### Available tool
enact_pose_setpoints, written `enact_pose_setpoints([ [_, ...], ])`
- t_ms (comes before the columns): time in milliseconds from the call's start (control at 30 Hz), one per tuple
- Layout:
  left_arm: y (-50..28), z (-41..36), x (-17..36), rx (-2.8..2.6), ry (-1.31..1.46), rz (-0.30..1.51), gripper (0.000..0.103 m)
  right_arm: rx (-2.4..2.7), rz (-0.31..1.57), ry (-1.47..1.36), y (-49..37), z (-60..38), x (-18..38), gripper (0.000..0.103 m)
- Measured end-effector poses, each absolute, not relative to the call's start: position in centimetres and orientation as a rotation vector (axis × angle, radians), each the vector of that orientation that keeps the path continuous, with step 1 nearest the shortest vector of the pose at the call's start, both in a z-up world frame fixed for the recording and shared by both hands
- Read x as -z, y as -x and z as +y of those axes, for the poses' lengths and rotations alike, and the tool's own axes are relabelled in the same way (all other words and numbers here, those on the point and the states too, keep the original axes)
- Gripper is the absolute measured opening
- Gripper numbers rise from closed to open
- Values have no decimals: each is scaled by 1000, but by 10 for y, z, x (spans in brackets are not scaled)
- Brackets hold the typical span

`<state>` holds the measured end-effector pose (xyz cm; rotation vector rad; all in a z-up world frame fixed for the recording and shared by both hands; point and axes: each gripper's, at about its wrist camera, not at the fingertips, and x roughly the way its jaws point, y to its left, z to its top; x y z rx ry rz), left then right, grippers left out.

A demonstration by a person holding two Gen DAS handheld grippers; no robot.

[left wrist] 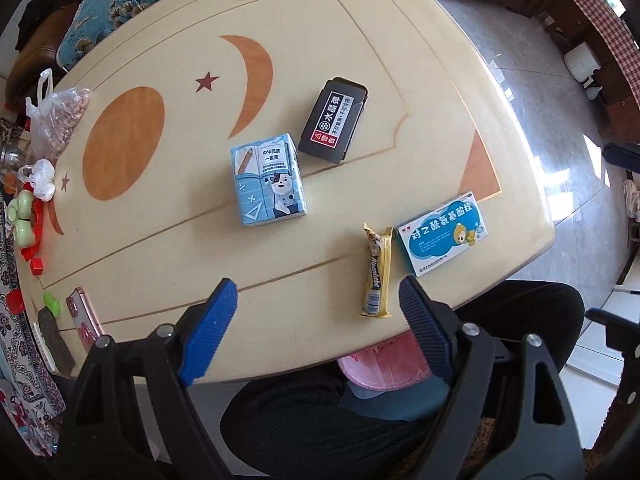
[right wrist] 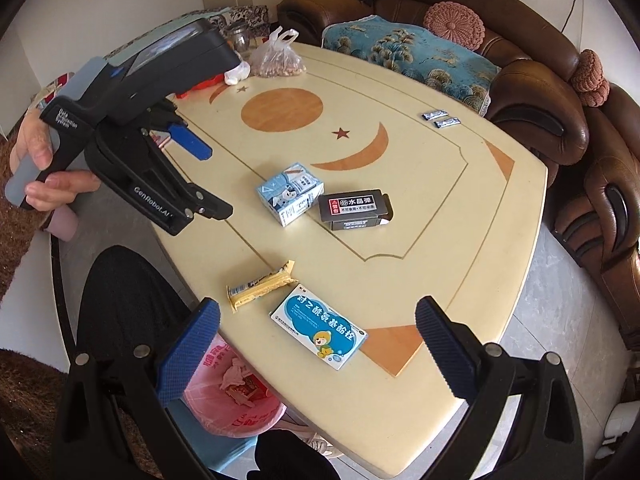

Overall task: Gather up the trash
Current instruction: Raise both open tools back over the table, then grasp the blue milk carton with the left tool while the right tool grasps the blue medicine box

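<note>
Evidently both tools, the left tool and right tool, hang wide open and empty over the worktop, ready to grasp; the yellow wrapper lies at one o'clock from the left tool, with the pink-lined bin waiting below the near edge.

The cream table bears orange moon and circle inlays with red stars. The milk carton is pale blue, the box black, the wrapper yellow.
</note>
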<state>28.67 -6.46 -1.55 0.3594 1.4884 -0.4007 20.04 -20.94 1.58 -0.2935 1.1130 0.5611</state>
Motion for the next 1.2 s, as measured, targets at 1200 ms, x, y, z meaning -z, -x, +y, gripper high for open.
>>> enact_pose_setpoints([
  [1200, -381, -60, 131, 368, -343, 1654, 81, -815, 1374, 701, -229, -152, 157, 96],
])
